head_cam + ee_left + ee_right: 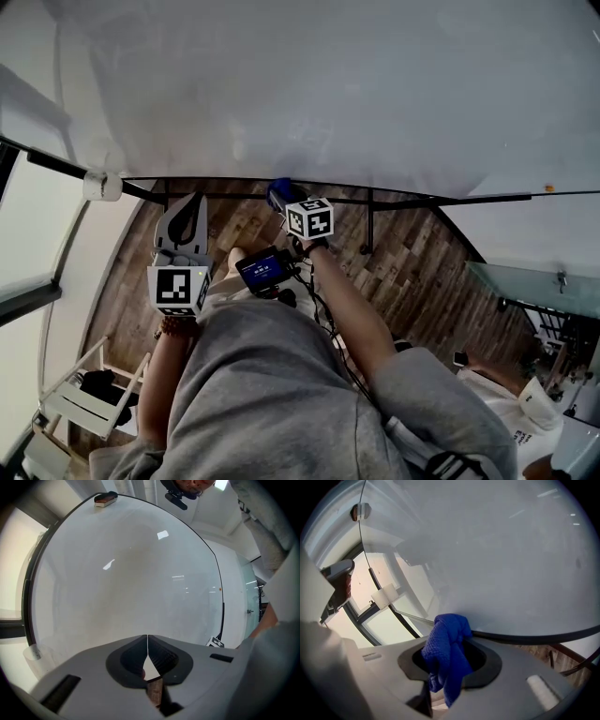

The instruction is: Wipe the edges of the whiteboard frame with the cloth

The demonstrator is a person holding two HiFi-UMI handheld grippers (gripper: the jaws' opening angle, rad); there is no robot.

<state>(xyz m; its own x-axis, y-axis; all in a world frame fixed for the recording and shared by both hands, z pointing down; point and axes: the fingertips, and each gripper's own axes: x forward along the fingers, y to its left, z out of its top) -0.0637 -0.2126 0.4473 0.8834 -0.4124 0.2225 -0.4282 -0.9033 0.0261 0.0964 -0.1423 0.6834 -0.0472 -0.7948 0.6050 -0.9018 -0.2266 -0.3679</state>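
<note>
Over on the left, the left gripper [190, 208] hangs just under the board's bottom edge. Its fingers [148, 644] are pressed tip to tip with nothing between them, so it's just along for the ride.

Moving right, the right gripper [284, 197] has its fingers clamped on the blue cloth [446, 654]. The wad at the top looks to be touching the lower edge of the whiteboard frame [534, 636], near the board's left corner.

My guess is the cloth is super light and floppy. It's a waffle-textured microfibre type, so it won't slip much, but it'll fold over if you grab too little. Pinching it through the bunched middle, like here, seems right to me: a fat wad sticks out past the fingers toward the rail and a loose tail droops down the other way.

The frame itself is a thin dark rail that looks stiff. This edge has its long axis running left to right across the head view, with most of it stretching off to the right.
</note>
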